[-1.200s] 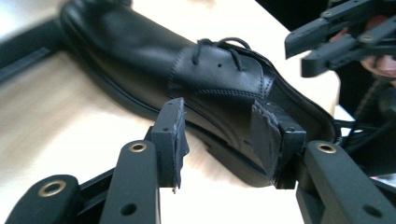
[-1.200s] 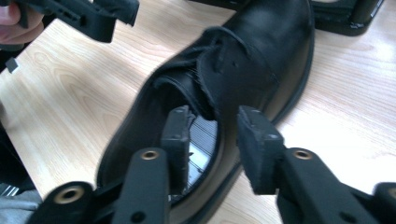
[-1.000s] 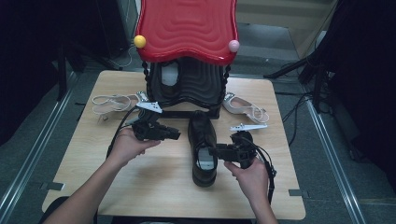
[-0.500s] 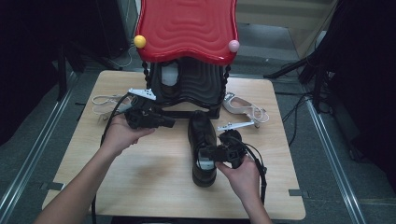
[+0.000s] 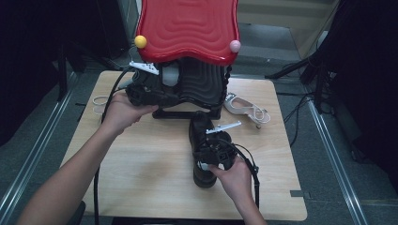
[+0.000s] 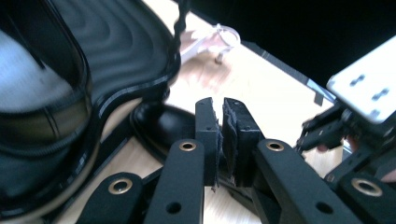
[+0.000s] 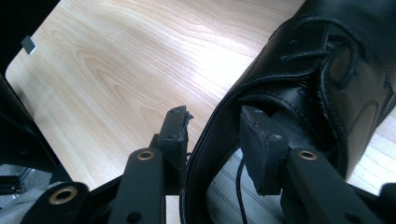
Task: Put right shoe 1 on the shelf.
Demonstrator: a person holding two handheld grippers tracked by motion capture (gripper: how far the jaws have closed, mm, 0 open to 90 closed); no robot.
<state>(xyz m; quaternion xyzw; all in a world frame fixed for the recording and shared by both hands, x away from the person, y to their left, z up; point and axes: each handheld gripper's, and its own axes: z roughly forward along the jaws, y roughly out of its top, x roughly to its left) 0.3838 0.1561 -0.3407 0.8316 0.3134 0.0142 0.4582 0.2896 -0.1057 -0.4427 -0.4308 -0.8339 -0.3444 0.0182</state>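
The high view is bright on the table point(image 5: 141, 154) and dark around it, with light from above and soft glare on the red roof point(image 5: 187, 28). The left gripper view is blurred; the black frame point(image 6: 116, 56) is out of focus. The right gripper view is sharper, with strong glare on the wood beside the shoe point(image 7: 317, 79).

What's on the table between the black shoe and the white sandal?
Nothing, just bare wooden table. The high view shows that gap between the black shoe and the white sandal, and the left gripper view shows it too.
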